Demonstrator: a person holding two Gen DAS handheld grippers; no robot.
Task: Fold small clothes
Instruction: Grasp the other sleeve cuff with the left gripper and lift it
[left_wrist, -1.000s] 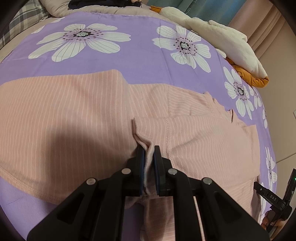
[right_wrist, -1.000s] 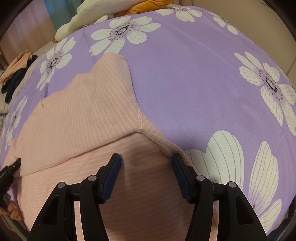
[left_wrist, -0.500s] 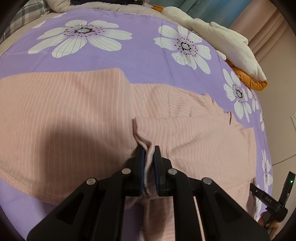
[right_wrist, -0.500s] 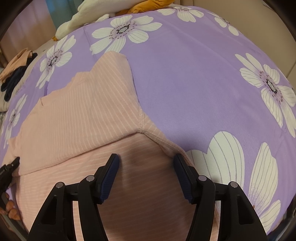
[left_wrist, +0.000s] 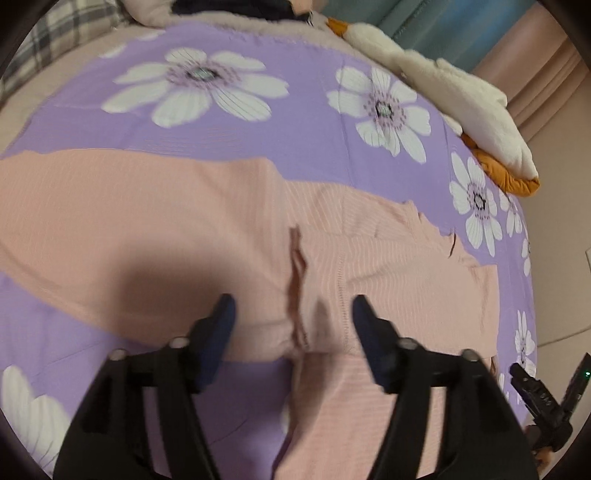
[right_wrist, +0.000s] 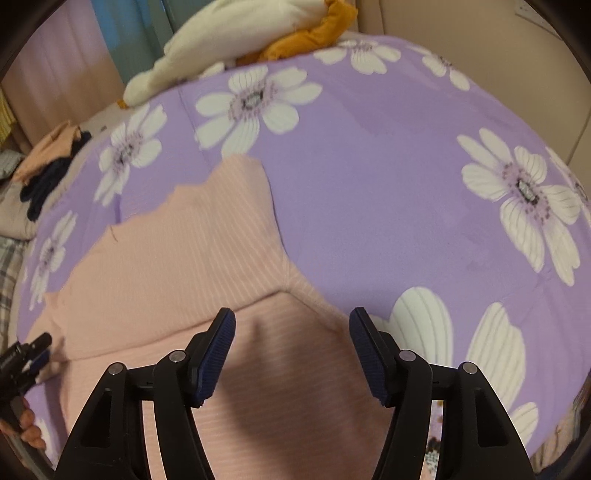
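A purple flowered bedspread (right_wrist: 388, 192) covers the bed, teal curtain (left_wrist: 436, 26) and beige wall (left_wrist: 561, 206) behind.

The pale pink ribbed knit garment (left_wrist: 388, 266) looks soft and matt; the purple flower-printed bedsheet (right_wrist: 388, 177) is smooth cloth; the ridged blue gripper pads (right_wrist: 218, 354) look rubbery on black plastic

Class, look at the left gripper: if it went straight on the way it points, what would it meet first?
Most likely the pink striped garment: the left gripper, jaws open, points at the raised fold in it, spread over the purple flowered sheet. Depth is hard to judge.
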